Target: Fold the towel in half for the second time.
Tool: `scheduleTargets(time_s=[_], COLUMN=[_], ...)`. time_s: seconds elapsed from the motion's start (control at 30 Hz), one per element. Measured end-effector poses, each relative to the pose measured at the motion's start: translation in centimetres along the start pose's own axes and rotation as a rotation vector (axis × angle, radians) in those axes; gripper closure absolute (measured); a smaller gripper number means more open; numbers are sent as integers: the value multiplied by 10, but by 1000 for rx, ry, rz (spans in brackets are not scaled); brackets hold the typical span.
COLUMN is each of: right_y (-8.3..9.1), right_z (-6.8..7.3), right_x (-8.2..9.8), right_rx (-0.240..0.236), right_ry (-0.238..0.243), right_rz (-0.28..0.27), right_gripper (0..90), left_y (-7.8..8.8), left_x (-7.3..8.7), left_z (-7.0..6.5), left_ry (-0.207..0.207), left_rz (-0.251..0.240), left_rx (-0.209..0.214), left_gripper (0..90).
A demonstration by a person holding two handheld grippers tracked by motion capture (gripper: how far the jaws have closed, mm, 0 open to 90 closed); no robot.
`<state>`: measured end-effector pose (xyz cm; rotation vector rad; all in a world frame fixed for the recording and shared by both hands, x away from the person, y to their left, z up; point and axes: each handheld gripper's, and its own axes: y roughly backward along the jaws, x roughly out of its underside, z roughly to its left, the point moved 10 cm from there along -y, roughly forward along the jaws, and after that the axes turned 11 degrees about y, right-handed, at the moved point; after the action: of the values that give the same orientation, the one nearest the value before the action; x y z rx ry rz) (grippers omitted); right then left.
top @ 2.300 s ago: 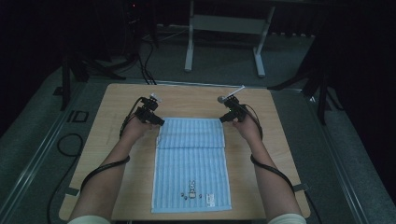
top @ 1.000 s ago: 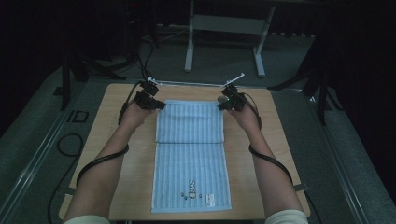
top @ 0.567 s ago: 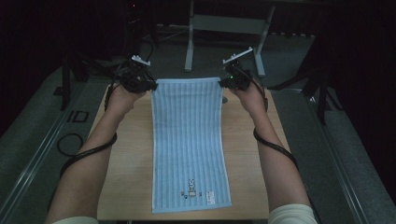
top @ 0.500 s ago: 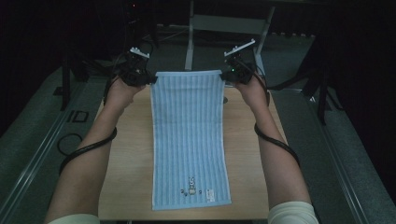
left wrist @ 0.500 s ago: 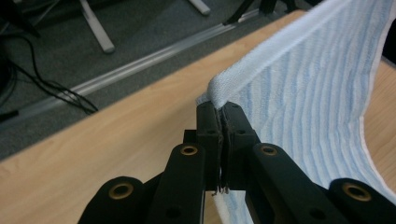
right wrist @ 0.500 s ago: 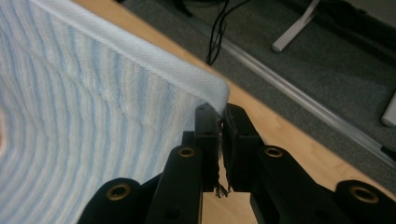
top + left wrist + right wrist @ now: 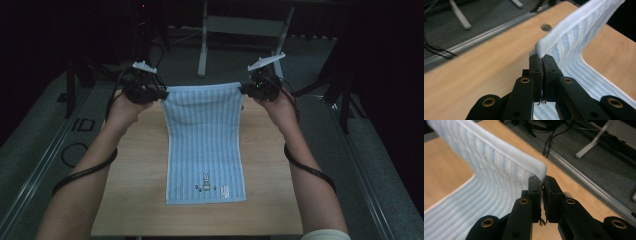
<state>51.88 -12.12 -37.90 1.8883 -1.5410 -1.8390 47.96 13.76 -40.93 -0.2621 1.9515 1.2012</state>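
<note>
Grip check: left gripper (image 7: pixel 541 58) was clamped on the far left corner of the blue striped towel (image 7: pixel 205 135); right gripper (image 7: pixel 541 180) was clamped likewise on the far right corner. Far hem was stretched taut between them, raised above the table's (image 7: pixel 135 170) far edge. Near half of the towel lay flat on the wood, printed end towards the person. Bare wood flanked the towel on both sides; grey floor (image 7: pixel 45 150) lay beyond.
</note>
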Motion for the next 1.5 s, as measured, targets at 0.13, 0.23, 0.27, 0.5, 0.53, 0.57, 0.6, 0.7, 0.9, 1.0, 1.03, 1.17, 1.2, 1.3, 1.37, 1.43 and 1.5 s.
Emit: scheduleTargets(time_s=[0.13, 0.23, 0.27, 0.5, 0.53, 0.57, 0.6, 0.7, 0.9, 1.0, 1.03, 1.17, 1.2, 1.3, 1.37, 1.43, 1.5], right_y=[3, 3, 3, 1, -1, -2, -4, -6, -20, -27, -29, -36, -36, -24, -10, 7, 13], right_z=[23, 38, 43, 85, 94, 99, 102, 116, 134, 140, 142, 144, 143, 138, 138, 145, 151], right_x=[25, 46, 52, 103, 112, 117, 124, 135, 171, 178, 180, 185, 185, 175, 168, 167, 169], right_rx=[-12, -20, -29, -119, -141, -143, -134, -198, -250, -253, -262, -267, -265, -249, -238, -239, -240], right_ry=[38, 56, 56, 30, 26, 39, 40, 13, -22, -10, -15, -15, -13, -11, -6, -12, -11], right_rz=[6, 32, 32, 29, 40, 54, 66, 52, 116, 142, 147, 163, 170, 139, 98, 63, 51], right_gripper=[849, 849, 849, 848, 847, 847, 847, 847, 847, 846, 847, 847, 847, 846, 846, 844, 835], left_y=[-2, -4, -4, -3, -8, -12, -16, -21, -38, -49, -52, -58, -55, -40, -27, -16, -12], left_x=[26, 49, 56, 103, 119, 128, 137, 151, 187, 199, 203, 207, 201, 188, 185, 191, 200], left_z=[-14, -27, -30, -45, -51, -54, -56, -58, -53, -52, -52, -53, -54, -59, -66, -78, -87], left_ry=[-4, -28, -37, -65, -68, -70, -82, -81, -26, -17, -10, -4, -2, -30, -54, -71, -81], left_rz=[6, 12, 15, 45, 65, 83, 102, 124, 189, 217, 230, 243, 224, 186, 179, 196, 223], left_rx=[45, 82, 88, 136, 147, 160, 153, 164, 189, 192, 198, 207, 212, 212, 227, 268, 300], left_gripper=[865, 865, 865, 863, 863, 863, 863, 862, 863, 863, 862, 862, 862, 862, 859, 846, 749])
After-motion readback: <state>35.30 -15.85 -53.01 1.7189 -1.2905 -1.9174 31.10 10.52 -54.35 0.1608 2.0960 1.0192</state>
